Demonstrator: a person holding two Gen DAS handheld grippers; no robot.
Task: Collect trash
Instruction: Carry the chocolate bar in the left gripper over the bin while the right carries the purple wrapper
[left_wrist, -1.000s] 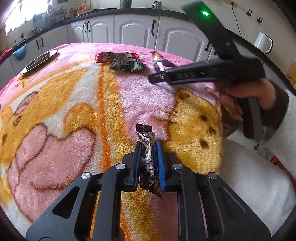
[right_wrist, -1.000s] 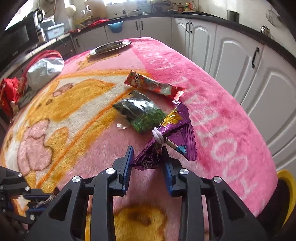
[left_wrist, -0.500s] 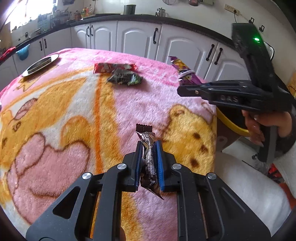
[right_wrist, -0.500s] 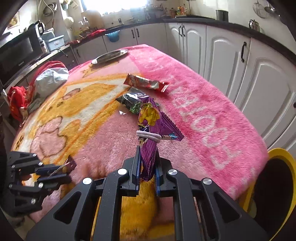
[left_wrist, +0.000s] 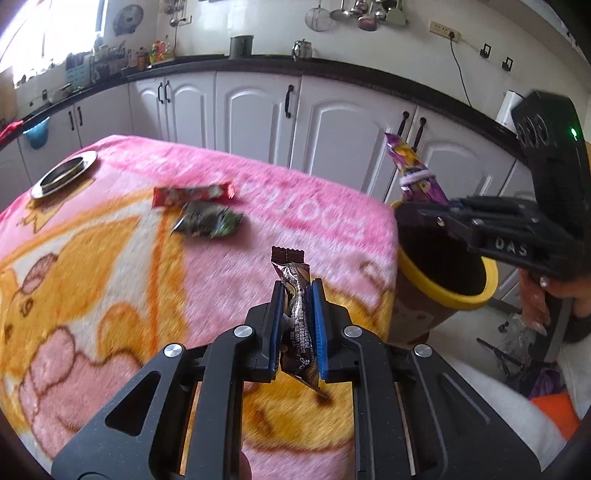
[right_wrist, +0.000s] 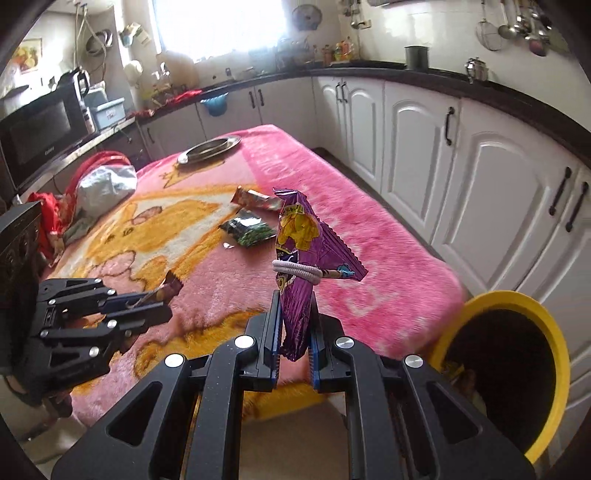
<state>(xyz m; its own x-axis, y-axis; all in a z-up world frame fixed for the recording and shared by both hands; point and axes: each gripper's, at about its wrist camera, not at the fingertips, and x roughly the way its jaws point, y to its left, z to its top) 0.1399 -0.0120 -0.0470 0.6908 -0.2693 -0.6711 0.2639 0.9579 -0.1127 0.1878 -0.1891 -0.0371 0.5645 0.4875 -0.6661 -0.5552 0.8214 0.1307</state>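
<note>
Left tongs (left_wrist: 298, 325) clamped on brown wrapper (left_wrist: 295, 314). Right tongs (right_wrist: 294, 332) clamped on purple bag (right_wrist: 301, 258), near yellow bin (right_wrist: 546, 376). Two wrappers (left_wrist: 207, 221) on surface (left_wrist: 92, 277).

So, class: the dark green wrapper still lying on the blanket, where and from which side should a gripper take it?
Grip the dark green wrapper across its crumpled, raised middle, coming down from above. It lies flat on the soft blanket, so a side approach would probably only push it.
</note>
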